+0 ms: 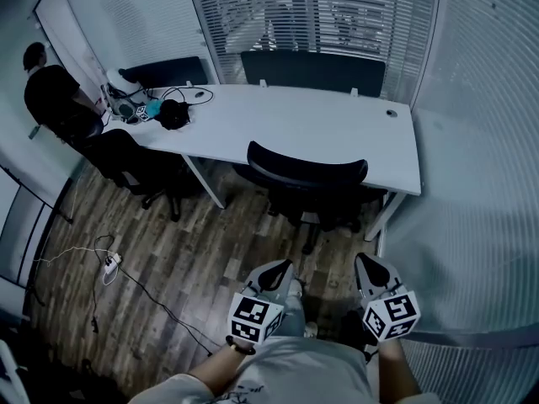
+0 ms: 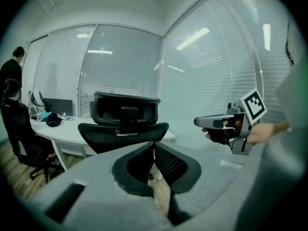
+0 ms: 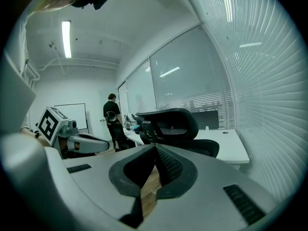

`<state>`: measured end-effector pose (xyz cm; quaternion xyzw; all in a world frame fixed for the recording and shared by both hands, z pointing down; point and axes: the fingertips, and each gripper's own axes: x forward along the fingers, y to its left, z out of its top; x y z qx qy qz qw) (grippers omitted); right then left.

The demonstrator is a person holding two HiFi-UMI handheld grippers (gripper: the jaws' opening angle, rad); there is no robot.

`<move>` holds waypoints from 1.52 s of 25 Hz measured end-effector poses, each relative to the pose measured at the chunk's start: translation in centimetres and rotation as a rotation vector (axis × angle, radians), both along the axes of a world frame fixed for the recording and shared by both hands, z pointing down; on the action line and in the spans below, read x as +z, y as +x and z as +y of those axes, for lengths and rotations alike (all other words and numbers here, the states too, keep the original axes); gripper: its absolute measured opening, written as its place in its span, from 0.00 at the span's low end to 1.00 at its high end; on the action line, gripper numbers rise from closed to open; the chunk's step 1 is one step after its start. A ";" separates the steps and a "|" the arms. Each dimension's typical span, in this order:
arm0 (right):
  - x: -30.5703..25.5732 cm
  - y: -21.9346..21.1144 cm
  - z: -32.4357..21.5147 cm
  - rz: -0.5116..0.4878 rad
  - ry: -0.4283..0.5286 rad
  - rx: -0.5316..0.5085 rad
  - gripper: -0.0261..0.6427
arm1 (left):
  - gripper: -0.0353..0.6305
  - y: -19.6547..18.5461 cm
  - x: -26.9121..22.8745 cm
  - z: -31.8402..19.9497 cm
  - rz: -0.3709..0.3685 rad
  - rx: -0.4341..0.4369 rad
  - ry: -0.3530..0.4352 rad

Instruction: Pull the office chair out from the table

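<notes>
A black office chair point(image 1: 307, 175) stands tucked under the long white table point(image 1: 337, 133), its back toward me. From the left gripper view the chair's headrest point(image 2: 126, 109) and back are straight ahead; in the right gripper view the chair point(image 3: 171, 124) is ahead too. My left gripper point(image 1: 284, 265) and right gripper point(image 1: 365, 261) are both shut and empty, held side by side short of the chair, not touching it. The jaw tips meet in the left gripper view point(image 2: 154, 143) and in the right gripper view point(image 3: 155, 147). Each gripper shows in the other's view.
A second black chair point(image 1: 130, 162) stands at the table's left end, beside a person in dark clothes point(image 1: 50, 95). A headset and small items point(image 1: 143, 103) lie on the table's left part. A cable and power strip point(image 1: 109, 266) run over the wood floor. Blinds and glass walls close the right side.
</notes>
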<state>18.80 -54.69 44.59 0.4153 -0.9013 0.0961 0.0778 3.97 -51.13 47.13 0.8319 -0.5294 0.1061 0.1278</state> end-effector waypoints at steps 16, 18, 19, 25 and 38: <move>-1.3 -0.2 -9.4 0.086 0.048 0.035 0.05 | 0.18 -2.3 -0.6 -8.7 -0.001 -0.012 0.011; -1.5 -0.2 -10.4 0.099 0.058 0.031 0.05 | 0.23 -2.3 -0.5 -9.7 -0.005 -0.016 0.010; -1.5 -0.2 -10.9 0.107 0.062 0.031 0.05 | 0.27 -2.4 -0.4 -10.3 -0.007 -0.019 0.008; -1.0 0.3 -14.9 0.147 0.071 0.027 0.12 | 0.40 -2.8 0.1 -13.4 -0.014 -0.028 0.003; 4.0 1.4 -19.0 0.403 -0.003 0.011 0.29 | 0.45 -1.6 0.0 -17.4 -0.048 0.060 0.006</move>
